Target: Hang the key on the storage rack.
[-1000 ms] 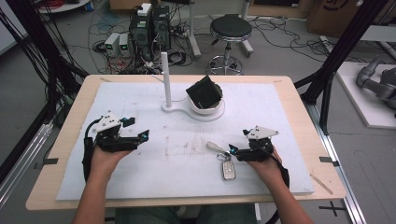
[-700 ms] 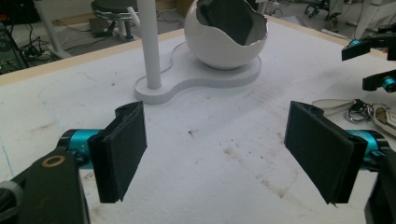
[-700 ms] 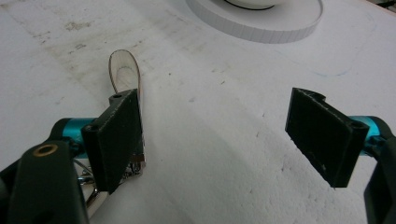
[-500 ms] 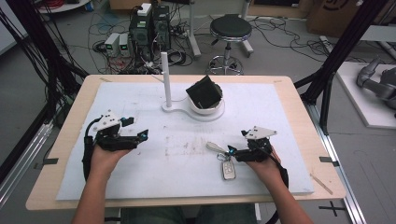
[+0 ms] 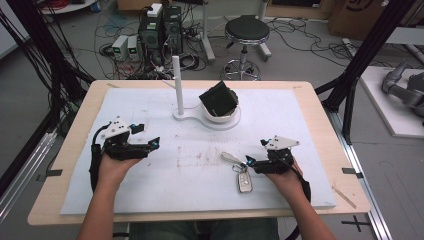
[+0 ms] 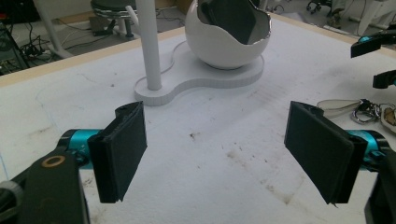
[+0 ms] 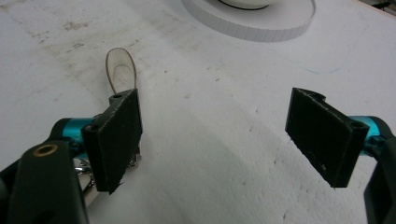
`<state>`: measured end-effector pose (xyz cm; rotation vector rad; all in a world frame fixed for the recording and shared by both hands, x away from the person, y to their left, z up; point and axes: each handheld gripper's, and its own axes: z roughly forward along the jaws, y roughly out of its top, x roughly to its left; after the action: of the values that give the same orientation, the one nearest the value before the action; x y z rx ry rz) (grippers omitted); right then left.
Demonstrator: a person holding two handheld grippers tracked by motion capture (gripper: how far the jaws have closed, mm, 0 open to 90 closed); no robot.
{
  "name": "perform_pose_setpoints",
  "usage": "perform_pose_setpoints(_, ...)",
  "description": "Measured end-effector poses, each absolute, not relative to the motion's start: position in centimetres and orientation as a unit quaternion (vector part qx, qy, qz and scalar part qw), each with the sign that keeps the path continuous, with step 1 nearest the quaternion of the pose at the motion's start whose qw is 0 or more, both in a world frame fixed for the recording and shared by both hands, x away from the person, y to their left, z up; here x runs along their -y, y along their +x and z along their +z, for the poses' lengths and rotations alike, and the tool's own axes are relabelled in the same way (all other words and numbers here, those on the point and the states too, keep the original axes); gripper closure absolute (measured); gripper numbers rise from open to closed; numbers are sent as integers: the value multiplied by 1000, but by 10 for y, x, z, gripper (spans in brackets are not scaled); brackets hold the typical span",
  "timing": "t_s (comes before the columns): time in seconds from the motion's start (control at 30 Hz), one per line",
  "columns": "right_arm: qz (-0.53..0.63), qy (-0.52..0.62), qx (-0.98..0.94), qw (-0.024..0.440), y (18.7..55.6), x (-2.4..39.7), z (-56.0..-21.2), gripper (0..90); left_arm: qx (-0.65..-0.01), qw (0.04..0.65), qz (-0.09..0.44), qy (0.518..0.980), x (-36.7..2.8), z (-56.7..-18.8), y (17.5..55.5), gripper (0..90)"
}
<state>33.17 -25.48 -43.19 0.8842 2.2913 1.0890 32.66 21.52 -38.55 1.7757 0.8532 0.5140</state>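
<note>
Silver metal and black plastic make up the car key fob with its ring and flat leather tab (image 5: 239, 172), which lies flat on the white foam mat (image 5: 150, 200) just beside the right gripper (image 5: 252, 164). That gripper is released, its black padded jaws spread wide; in the right gripper view the tab (image 7: 121, 70) runs out past the left jaw, and the ring sits against that jaw's base rather than between the pads. Judged from this, the gripper rests low beside the keys so that a short sideways shift would bring the pads around the ring or tab.

The left gripper (image 5: 146, 136) is likewise released, jaws wide apart, and rests on the mat well apart from the keys. Its camera looks across bare, stained mat toward the keys (image 6: 362, 109) and the far-off tips of the right gripper (image 6: 380, 60).

Behind both grippers stands a white stand with a flat figure-eight base (image 5: 197, 116), which carries a slim white upright post (image 5: 176, 82) and a white egg-shaped bowl with a jagged rim (image 5: 221, 111). A dark square object (image 5: 218, 98) leans tilted inside the bowl. The post is a likely hanging point for the ring; that is a judgement only.

Nothing lies on the mat between the keys and the stand. The fob lies flat, so the pads have little edge to grip; the raised ring is the better hold.
</note>
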Motion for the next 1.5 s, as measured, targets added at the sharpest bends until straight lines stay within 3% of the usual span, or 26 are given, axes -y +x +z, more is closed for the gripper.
perform_pose_setpoints(0.77, 391, 286, -857, 173, 345, 205, -434, 194, -368, 515, 231, 739, -233, -387, 316, 210)
perform_pose_setpoints(0.83, 384, 287, -863, 157, 346, 206, -436, 268, -366, 515, 230, 740, -232, -387, 316, 210)
perform_pose_setpoints(1.07, 370, 294, -869, 146, 347, 208, -438, 283, -361, 513, 228, 744, -228, -388, 316, 211)
perform_pose_setpoints(1.5, 349, 287, -882, 132, 344, 225, -443, 535, -365, 511, 229, 744, -231, -389, 318, 210)
